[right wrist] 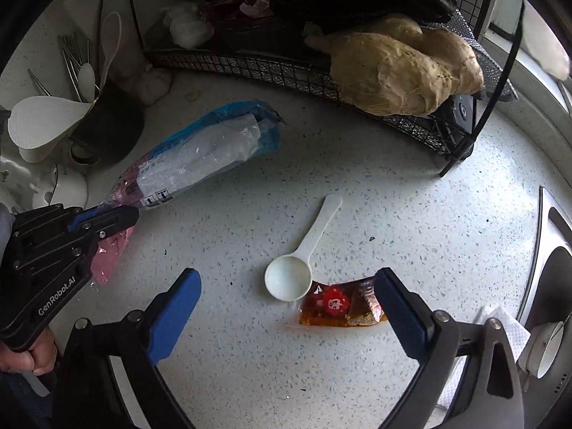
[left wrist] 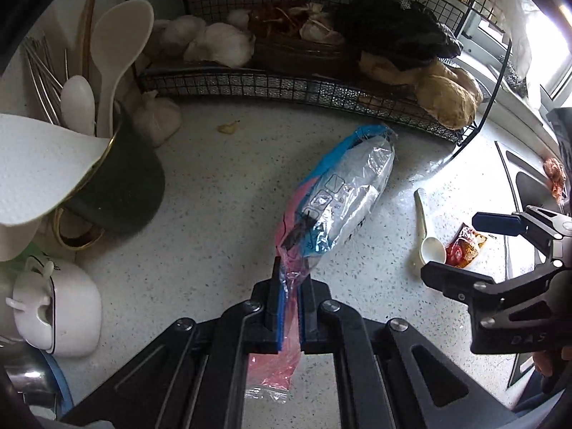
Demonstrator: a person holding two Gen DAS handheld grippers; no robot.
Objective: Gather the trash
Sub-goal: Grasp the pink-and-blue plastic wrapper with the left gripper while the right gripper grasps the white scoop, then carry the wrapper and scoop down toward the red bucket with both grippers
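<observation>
Left gripper [left wrist: 290, 298]: jaws pressed together on the pink end of the plastic bag [left wrist: 338, 193]; the film passes between the blue pads [left wrist: 283, 307] and comes out behind them. Seen from the right wrist view [right wrist: 118, 214], it pinches the same pink end.

Right gripper [right wrist: 286, 307]: jaws spread wide, nothing between them held; it hangs low over the countertop [right wrist: 393, 214]. In the left wrist view [left wrist: 461, 250] it shows at the right edge, also spread.

Plastic bag, place: on the speckled white countertop, between the utensil holder [left wrist: 121, 178] and the wire rack [left wrist: 286, 85].

Plastic bag, long axis: in the left wrist view it runs from the pinched pink end away and a little to the right, the blue end pointing at the rack. In the right wrist view [right wrist: 200, 153] it lies diagonal, pink end lower left, blue end upper right.

Plastic bag, make: clear crinkled film, blue at the far end, pink at the near end, printed marks near the middle.

Sauce packet [right wrist: 339, 307]: red-orange, flat on the countertop between the right gripper's fingers, nearer the right-hand one; long axis side to side in this view.

White scoop [right wrist: 304, 254]: bowl just beside the packet's left end, possibly touching; handle points up and right.

Rack contents: garlic bulbs [left wrist: 218, 43] and ginger [right wrist: 400, 71].

Sink [right wrist: 550, 250]: at the right edge.
</observation>
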